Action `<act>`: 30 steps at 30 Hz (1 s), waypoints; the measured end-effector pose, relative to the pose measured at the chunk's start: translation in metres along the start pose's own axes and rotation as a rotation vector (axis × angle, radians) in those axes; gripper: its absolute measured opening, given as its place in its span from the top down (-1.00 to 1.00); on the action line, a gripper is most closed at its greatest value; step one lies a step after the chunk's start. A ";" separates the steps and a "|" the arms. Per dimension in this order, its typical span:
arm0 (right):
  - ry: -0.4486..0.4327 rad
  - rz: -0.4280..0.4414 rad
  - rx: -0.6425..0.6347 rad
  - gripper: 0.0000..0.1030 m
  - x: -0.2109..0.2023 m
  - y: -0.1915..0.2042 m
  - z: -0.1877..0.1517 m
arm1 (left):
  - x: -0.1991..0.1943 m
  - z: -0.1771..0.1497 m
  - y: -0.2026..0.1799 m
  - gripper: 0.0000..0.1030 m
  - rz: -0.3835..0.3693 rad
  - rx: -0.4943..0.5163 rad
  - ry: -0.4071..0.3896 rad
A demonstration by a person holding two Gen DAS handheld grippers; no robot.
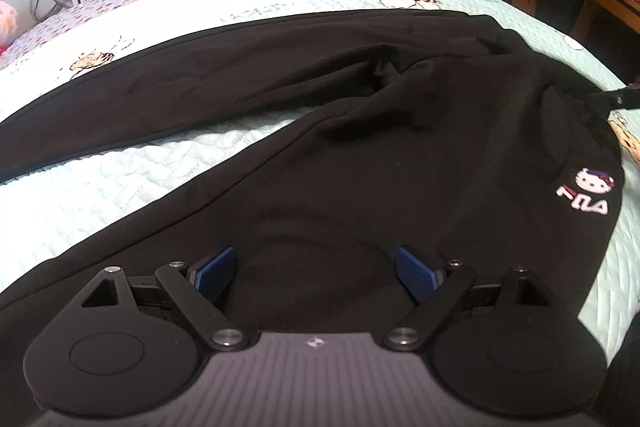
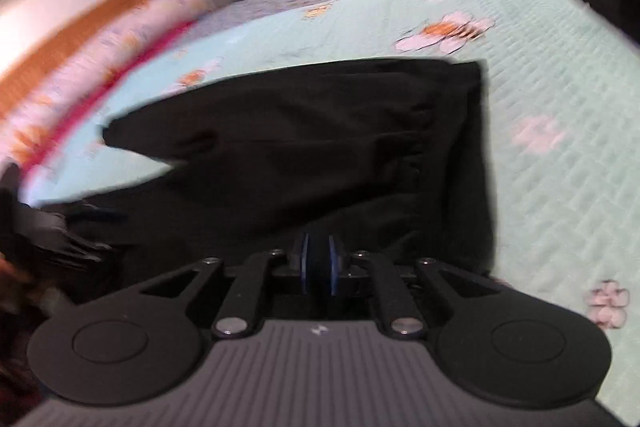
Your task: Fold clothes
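— Across the bed (image 1: 120,163), where do the black trousers (image 1: 360,155) lie?
— Legs run long toward the far-left edge. The left tool (image 1: 316,273) hovers spread and empty above the cloth; the right tool (image 2: 319,269) is clenched on trouser fabric, nearer the hem.

The right wrist view is smeared by motion, worst at its left edge, where a pink and orange band (image 2: 92,39) cannot be identified. The right gripper (image 2: 318,269) hides the cloth between its pads. In the left view, the trousers (image 1: 360,155) run off the frame's left edge.
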State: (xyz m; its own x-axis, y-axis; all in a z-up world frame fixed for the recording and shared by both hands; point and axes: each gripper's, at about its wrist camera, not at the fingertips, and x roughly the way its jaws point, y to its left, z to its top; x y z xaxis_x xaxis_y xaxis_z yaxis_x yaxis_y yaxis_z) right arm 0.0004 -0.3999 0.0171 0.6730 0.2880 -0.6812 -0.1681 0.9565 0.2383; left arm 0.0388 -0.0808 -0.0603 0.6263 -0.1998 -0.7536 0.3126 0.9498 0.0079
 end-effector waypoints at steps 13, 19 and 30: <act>0.095 -0.001 -0.034 0.71 0.021 0.042 -0.009 | -0.003 -0.003 0.000 -0.81 -0.018 0.003 0.003; 0.168 0.003 -0.131 0.84 0.014 0.052 -0.041 | -0.013 -0.005 0.008 -0.78 -0.099 -0.033 -0.016; 0.097 0.039 -0.144 0.73 -0.013 0.062 -0.027 | -0.017 -0.012 -0.062 -0.75 -0.353 0.106 -0.007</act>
State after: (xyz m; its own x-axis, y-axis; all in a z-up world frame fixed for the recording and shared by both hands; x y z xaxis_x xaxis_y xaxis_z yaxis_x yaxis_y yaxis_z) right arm -0.0385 -0.3428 0.0217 0.5924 0.3218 -0.7385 -0.2994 0.9390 0.1690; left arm 0.0002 -0.1332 -0.0562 0.4714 -0.5127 -0.7176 0.5822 0.7921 -0.1834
